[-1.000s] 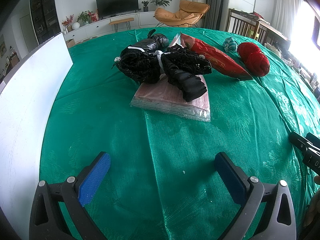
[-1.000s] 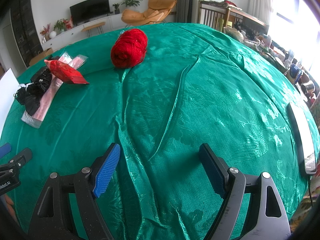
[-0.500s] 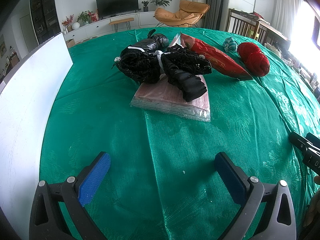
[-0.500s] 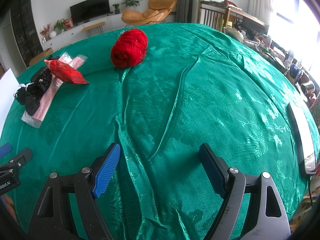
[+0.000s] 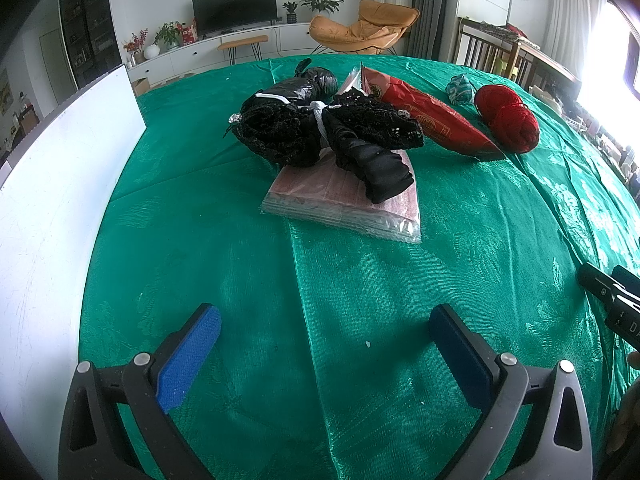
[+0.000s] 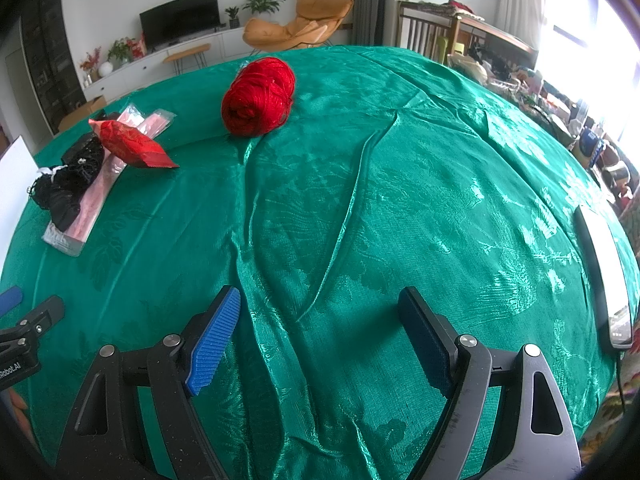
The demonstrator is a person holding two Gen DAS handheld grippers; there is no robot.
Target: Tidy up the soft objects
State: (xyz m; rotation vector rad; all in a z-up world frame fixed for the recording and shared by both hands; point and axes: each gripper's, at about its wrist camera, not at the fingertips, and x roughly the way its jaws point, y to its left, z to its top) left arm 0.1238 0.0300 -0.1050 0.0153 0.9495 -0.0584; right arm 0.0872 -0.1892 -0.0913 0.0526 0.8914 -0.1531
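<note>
Black lace bundle (image 5: 320, 132) on pink packet (image 5: 344, 200); left gripper (image 5: 324, 340) and right gripper (image 6: 320, 332) low, level, jaws apart, empty.

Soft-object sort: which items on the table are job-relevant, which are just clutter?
Job items:
black lace bundle
red yarn ball
small teal yarn ball
pink flat packet
red foil pouch

Just lying about:
white board
white-faced device at the table edge
green tablecloth

Left gripper (image 5: 324, 344), right gripper (image 6: 318, 336): black frames, blue ribbed jaws (silver screws at pivots).
</note>
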